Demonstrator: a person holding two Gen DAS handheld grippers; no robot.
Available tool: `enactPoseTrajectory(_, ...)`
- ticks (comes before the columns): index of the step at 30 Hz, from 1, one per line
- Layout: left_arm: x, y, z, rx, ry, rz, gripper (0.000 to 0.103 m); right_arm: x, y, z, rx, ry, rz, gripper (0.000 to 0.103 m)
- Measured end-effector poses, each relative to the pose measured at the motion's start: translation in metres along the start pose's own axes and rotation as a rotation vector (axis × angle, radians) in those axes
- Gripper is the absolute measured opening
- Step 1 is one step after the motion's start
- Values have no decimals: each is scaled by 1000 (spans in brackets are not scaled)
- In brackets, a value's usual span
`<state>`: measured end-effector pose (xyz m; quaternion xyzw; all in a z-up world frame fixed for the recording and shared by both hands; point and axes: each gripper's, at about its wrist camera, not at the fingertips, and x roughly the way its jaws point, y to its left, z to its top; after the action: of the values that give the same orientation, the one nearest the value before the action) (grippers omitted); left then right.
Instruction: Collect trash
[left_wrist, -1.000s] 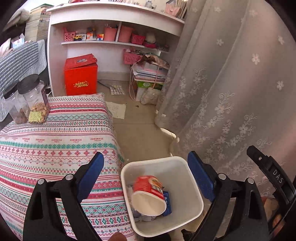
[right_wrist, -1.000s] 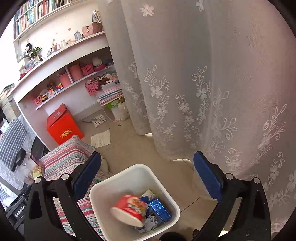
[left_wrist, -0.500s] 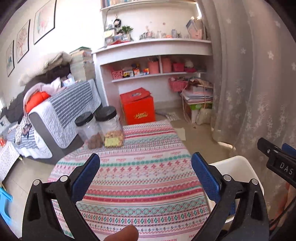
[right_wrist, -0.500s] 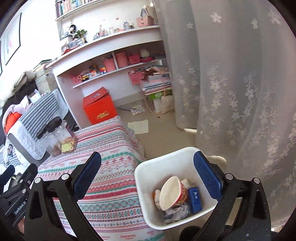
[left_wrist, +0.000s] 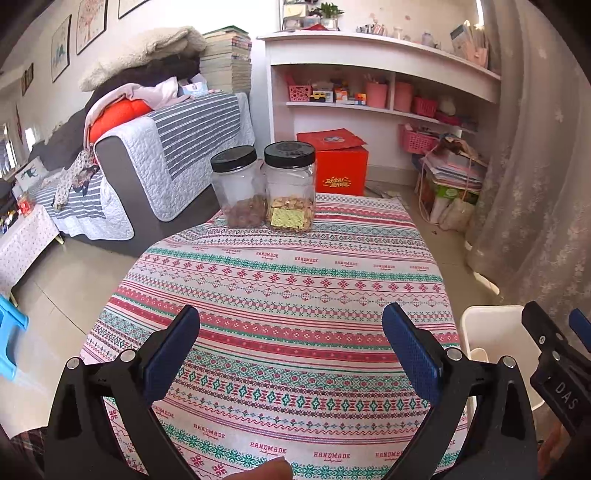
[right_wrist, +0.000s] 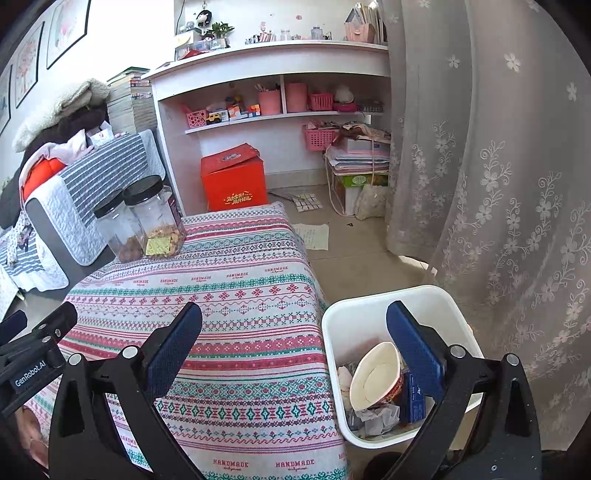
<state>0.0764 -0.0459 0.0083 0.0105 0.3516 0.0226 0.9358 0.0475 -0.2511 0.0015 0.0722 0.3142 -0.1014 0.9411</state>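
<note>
A white trash bin (right_wrist: 373, 302) stands on the floor at the table's right edge; its corner also shows in the left wrist view (left_wrist: 491, 332). In it lie a red paper cup (right_wrist: 376, 376) on its side, a blue box (right_wrist: 413, 398) and crumpled paper (right_wrist: 373, 417). My left gripper (left_wrist: 291, 350) is open and empty above the patterned tablecloth (left_wrist: 295, 280). My right gripper (right_wrist: 295, 347) is open and empty, with one finger over the cloth and one over the bin.
Two black-lidded snack jars (left_wrist: 290, 192) stand at the table's far edge. A red box (left_wrist: 338, 166), white shelves (left_wrist: 380, 107) and paper stacks (right_wrist: 360, 158) lie beyond. A lace curtain (right_wrist: 498, 166) hangs right of the bin. A grey striped sofa (left_wrist: 166, 147) is at the left.
Both grippers have swung left, away from over the bin toward the table. The cup, still tumbling a second ago, now rests in the bin.
</note>
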Motion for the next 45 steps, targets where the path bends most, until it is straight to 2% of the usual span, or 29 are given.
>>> enactPoseTrajectory(12,1,3,1,-12,7,13,96,5,15,-1,-39,-6,29,96)
enactPoseTrajectory(45,4,7,-1,-27,33,1,96,4,21,-2,-53,-9,46,96)
